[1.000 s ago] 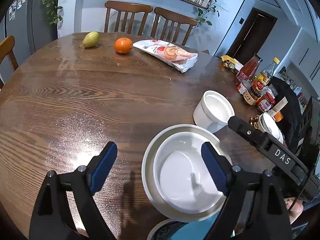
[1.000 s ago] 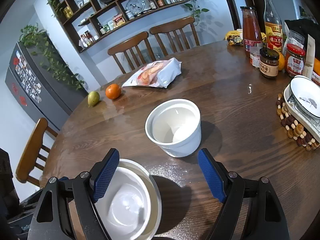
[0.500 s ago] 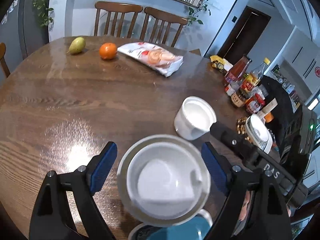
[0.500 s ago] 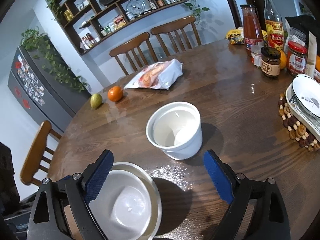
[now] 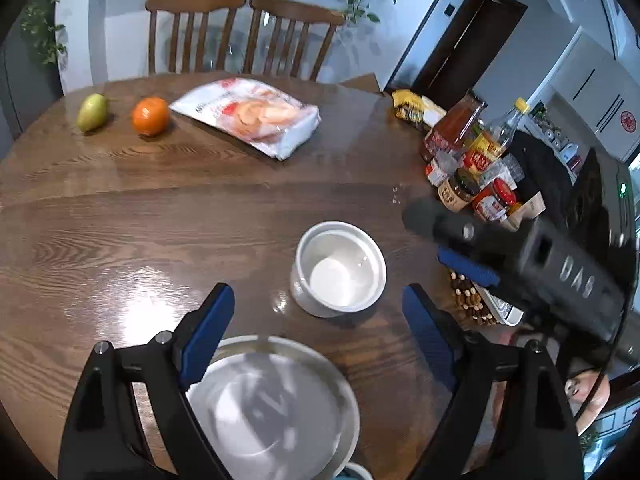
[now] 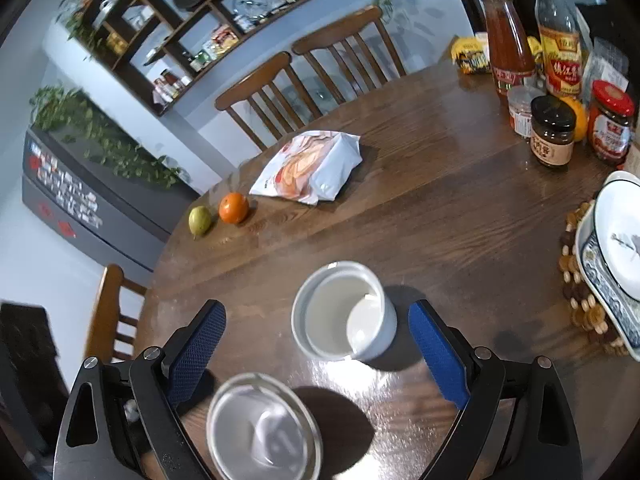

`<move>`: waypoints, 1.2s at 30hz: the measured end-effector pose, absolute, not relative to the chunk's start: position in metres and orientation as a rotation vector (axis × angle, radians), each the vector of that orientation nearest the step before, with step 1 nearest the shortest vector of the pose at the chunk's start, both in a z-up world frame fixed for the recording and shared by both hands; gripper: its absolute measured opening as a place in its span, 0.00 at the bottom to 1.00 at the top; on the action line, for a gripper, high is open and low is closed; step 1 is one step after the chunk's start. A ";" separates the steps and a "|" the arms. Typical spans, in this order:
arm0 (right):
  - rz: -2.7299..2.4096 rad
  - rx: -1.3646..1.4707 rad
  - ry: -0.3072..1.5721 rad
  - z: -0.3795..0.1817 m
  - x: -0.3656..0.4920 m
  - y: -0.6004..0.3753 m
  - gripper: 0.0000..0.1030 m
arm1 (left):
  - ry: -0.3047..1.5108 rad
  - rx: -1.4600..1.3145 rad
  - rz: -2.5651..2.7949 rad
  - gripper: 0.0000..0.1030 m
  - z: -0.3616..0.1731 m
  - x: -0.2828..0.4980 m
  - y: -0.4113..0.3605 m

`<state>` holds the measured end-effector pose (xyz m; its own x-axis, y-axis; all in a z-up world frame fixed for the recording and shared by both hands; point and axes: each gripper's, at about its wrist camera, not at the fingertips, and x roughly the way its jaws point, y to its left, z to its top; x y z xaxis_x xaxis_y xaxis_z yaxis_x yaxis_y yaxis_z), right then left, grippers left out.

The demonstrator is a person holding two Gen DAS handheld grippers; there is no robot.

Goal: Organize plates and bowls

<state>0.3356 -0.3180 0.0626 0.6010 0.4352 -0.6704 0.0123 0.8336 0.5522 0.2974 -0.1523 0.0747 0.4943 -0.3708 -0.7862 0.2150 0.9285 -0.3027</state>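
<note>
A deep white bowl stands on the round wooden table; it also shows in the right wrist view. A white bowl nested in a larger white bowl sits near the front edge, below my open, empty left gripper. The stack appears blurred in the right wrist view. My right gripper is open and empty, just short of the deep bowl; it shows from the side in the left wrist view. A patterned bowl on a plate rests on a beaded trivet at the right.
A pear, an orange and a snack bag lie at the far side. Jars and sauce bottles crowd the right edge. Two chairs stand behind the table.
My left gripper has pulled back and turned right, so the nested bowls slid toward the bottom of its view. My right gripper has moved in closer to the deep white bowl.
</note>
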 end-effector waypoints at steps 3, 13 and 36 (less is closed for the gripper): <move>0.270 0.597 0.932 0.050 0.353 -0.323 0.91 | 1.013 -0.156 -0.384 0.83 0.064 0.306 -0.164; 0.284 0.605 1.065 0.006 0.385 -0.320 0.91 | 1.078 -0.144 -0.413 0.81 0.036 0.323 -0.187; 0.323 0.542 1.161 -0.018 0.406 -0.308 0.67 | 1.115 -0.185 -0.418 0.73 0.012 0.342 -0.191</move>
